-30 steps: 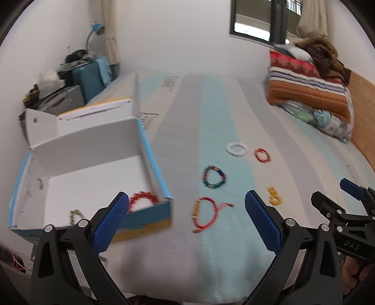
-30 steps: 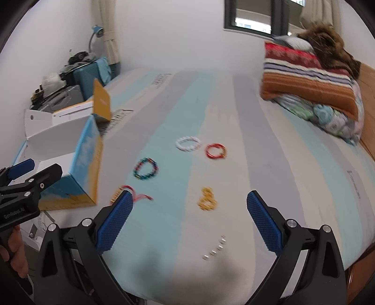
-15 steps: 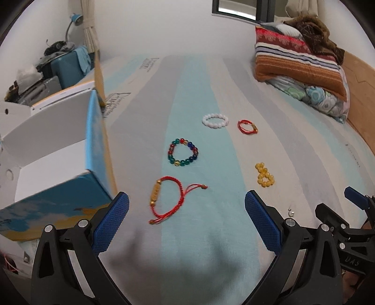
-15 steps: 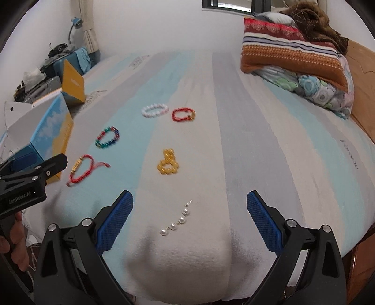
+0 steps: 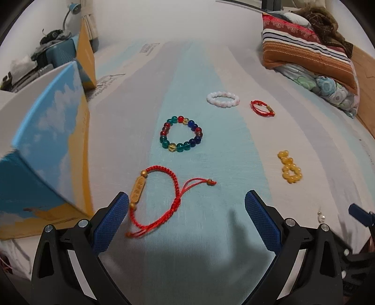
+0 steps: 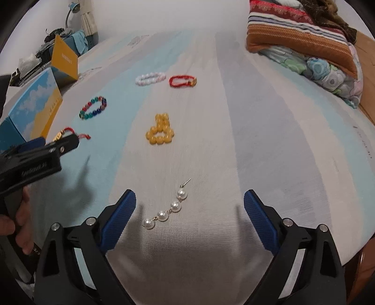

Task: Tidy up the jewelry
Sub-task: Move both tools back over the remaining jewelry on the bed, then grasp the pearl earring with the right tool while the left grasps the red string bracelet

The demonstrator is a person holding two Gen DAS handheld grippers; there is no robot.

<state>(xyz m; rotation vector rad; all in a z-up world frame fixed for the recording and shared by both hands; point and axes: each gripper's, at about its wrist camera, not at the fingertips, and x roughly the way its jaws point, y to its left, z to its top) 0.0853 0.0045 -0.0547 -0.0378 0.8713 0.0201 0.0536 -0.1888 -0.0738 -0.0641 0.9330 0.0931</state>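
**Two open grippers over jewelry laid out on a striped bedspread**

Surroundings. The jewelry lies on a striped bedspread (image 5: 211,70). At its left edge stands a sky-print cardboard box (image 5: 54,140), just beside the red cord bracelet (image 5: 159,194). At the far right edge lie a striped pillow (image 5: 304,47) and a floral quilt (image 6: 328,72). Off the far left corner, a blue suitcase (image 5: 58,51) and a desk lamp (image 5: 72,7). Nothing lies over any piece.

Jewelry. Toward the middle of the bedspread: a multicolored glass-bead bracelet (image 5: 181,135), a white bead bracelet (image 5: 223,99) and, just beside it, a small red bracelet (image 5: 262,108); nearer the right edge, a yellow bead bracelet (image 5: 289,166). At the near edge, a pearl drop earring (image 6: 167,210).

Gripper pose. The left gripper (image 5: 186,223) hangs low over the near edge, jaws wide apart, the left fingertip (image 5: 110,223) at the cord bracelet's gold charm; contact cannot be told. The right gripper (image 6: 189,217) is likewise spread wide, with the earring between its fingers, untouched. A hand (image 6: 20,223) grips the left tool's handle.
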